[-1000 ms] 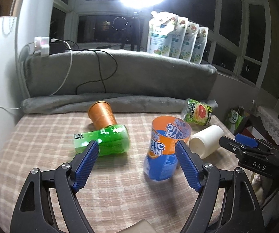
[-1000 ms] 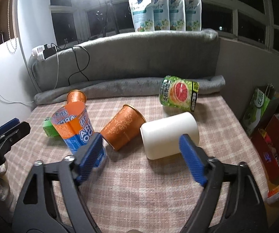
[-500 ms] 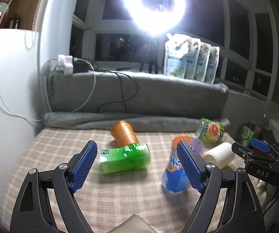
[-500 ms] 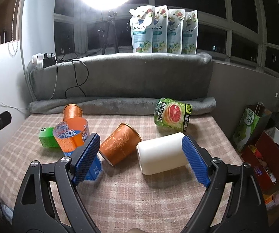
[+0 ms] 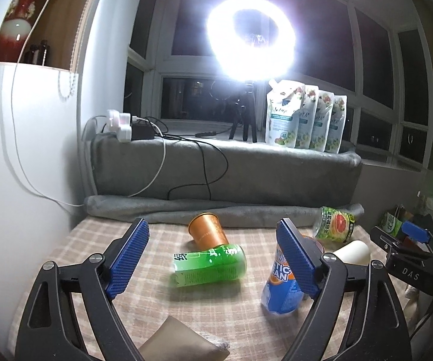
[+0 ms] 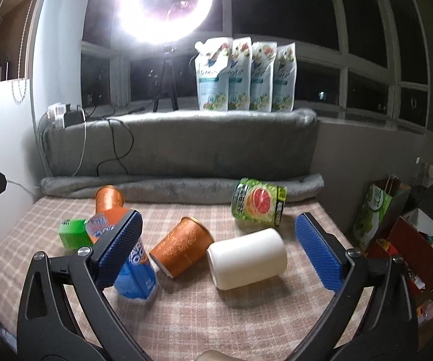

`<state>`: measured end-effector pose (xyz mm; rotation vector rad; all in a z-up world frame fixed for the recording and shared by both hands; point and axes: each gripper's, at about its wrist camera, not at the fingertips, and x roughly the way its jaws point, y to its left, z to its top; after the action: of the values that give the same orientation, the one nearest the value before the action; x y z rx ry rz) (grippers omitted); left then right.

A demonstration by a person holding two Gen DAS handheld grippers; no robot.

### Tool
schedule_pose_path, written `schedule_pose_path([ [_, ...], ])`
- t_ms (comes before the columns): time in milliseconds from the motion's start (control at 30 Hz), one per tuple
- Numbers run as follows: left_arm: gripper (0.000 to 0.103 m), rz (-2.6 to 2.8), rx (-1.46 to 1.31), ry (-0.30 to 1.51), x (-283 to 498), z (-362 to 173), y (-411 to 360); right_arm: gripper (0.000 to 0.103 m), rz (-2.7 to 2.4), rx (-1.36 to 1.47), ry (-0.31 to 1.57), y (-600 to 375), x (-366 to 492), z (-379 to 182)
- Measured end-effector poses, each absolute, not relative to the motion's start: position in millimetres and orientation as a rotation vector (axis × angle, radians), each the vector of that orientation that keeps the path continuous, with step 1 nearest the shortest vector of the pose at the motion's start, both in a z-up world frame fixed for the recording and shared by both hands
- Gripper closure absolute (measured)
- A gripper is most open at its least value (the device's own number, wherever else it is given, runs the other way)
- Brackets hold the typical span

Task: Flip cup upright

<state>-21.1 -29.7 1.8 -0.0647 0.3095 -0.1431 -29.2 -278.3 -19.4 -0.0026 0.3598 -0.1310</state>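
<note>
Approach step: both claws, left claw (image 5: 213,258) and right claw (image 6: 219,248), released and empty; white cup (image 6: 247,258) lies sideways on checked cloth (image 6: 246,316) at 12 o'clock of right claw; next, likely close across its body.

Bare plaid cloth (image 6: 231,316) lower centre, passable; white cup (image 6: 246,263), orange cup (image 6: 181,246), blue-orange cup (image 6: 136,273) crowd mid-frame.

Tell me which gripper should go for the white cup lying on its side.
Probably right. The right gripper is open with the white cup lying almost between its fingers. From the left gripper, that cup sits far off to the side, behind the blue cup.
</note>
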Motion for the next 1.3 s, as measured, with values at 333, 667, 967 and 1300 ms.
schedule_pose_path([
  [333, 0.016, -0.142, -0.084, 0.331, -19.1, 0.8, -26.4, 0.000, -0.129, -0.009, 0.347, -274.9, -30.8, -15.8],
  [667, 0.016, -0.136, -0.080, 0.342, -17.7, -1.5, -26.0, 0.000, -0.135, -0.008, 0.356, -273.4, -31.4, -16.7],
  [967, 0.016, -0.137, -0.079, 0.352, -16.7, -3.5, -26.0, 0.000, -0.135, -0.004, 0.357, -273.4, -31.5, -17.0],
  [1300, 0.016, -0.137, -0.076, 0.351, -16.3, -3.7, -26.7, 0.000, -0.135, -0.005, 0.358, -274.0, -30.9, -17.7],
])
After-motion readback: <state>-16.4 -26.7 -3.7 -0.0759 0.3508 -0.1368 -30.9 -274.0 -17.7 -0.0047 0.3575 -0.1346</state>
